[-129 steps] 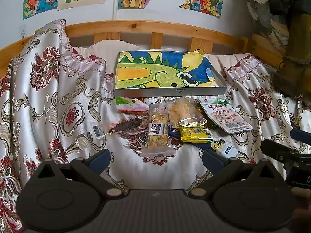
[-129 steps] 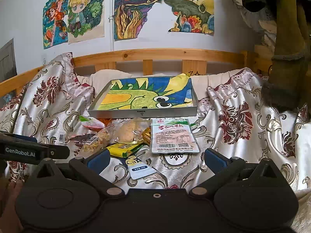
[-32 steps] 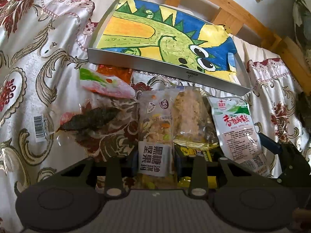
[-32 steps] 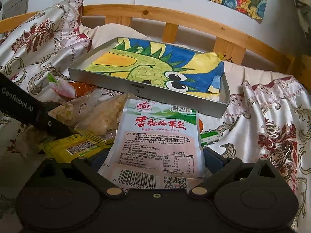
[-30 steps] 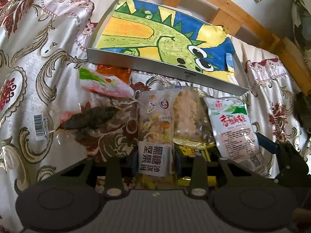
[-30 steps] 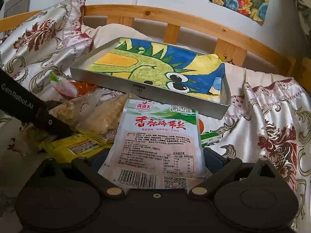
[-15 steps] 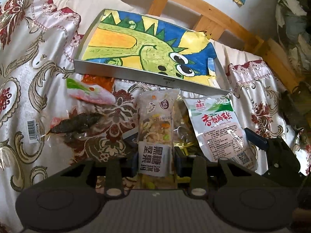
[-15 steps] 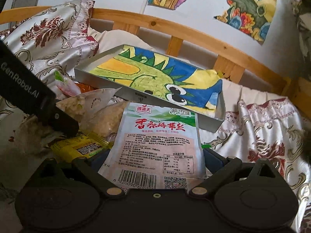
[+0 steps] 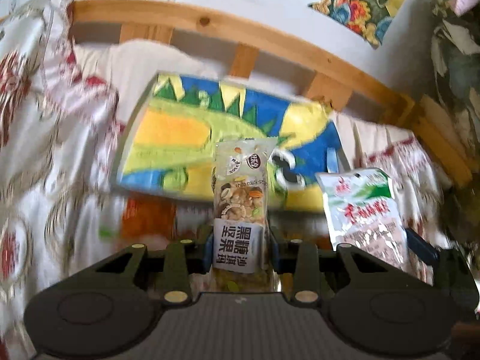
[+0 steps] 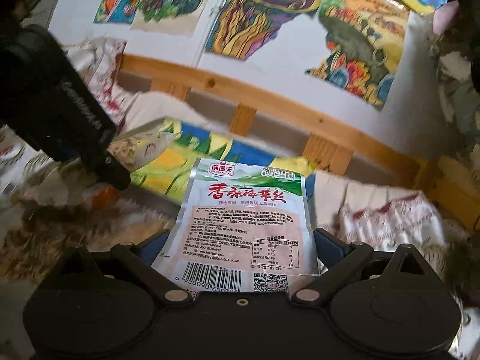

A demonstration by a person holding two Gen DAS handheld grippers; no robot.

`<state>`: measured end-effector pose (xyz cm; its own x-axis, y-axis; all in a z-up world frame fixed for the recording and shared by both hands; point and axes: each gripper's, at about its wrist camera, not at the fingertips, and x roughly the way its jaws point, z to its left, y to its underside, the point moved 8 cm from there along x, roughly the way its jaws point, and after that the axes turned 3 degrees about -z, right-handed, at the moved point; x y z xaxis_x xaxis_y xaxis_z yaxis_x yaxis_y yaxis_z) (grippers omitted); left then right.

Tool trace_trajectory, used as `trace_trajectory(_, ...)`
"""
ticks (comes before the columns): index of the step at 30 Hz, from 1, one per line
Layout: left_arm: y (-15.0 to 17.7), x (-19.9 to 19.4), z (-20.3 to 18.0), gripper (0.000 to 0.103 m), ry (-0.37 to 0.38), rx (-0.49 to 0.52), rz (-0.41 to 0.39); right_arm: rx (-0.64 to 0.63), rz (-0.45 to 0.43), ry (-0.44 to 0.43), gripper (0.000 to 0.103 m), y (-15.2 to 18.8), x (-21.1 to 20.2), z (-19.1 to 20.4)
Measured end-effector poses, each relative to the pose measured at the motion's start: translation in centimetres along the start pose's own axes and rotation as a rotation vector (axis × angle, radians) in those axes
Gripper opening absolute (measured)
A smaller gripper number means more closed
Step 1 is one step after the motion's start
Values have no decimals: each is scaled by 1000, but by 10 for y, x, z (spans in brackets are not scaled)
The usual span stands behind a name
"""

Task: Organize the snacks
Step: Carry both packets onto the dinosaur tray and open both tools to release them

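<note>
Left wrist view: my left gripper (image 9: pixel 240 255) has its jaws closed tight on the nut bar (image 9: pixel 241 207), a clear wrapper with a white label, which stands up between the blue pads and is lifted off the bed. Beyond it lies the tray (image 9: pixel 234 147) with its green dinosaur painting, resting on the floral bedspread (image 9: pixel 45 180) in front of the wooden headboard (image 9: pixel 240 30). To the right, the seaweed packet (image 9: pixel 363 213) hangs in the air, and a dark part of my other gripper shows at its lower edge. Everything behind is blurred.

Right wrist view: my right gripper (image 10: pixel 240 249) has its jaws closed on the lower edges of the seaweed packet (image 10: pixel 246 219), held flat with the barcode nearest the camera. At left, the black body of my left gripper (image 10: pixel 60 102) carries the nut bar (image 10: pixel 141 147) above the near left part of the tray (image 10: pixel 192 150). Paintings (image 10: pixel 270 9) cover the wall above the headboard (image 10: pixel 270 99).
</note>
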<state>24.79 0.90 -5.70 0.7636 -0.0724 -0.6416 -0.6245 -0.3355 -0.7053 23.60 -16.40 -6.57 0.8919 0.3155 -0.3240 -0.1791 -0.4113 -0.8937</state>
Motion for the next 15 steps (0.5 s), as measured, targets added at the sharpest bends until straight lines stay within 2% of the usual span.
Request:
trace_trajectory(5, -36, 27, -7, 39, -32, 13, -39, 0, -78, 4, 98, -22, 35, -13)
trace_trajectory(9, -55, 54, -8, 39, -59, 14, -52, 28, -97, -4, 98, -26, 69, -27)
trace_trajectory(15, -70, 97, -5, 39, -102, 20, -47, 103, -50, -5, 98, -11, 124, -57)
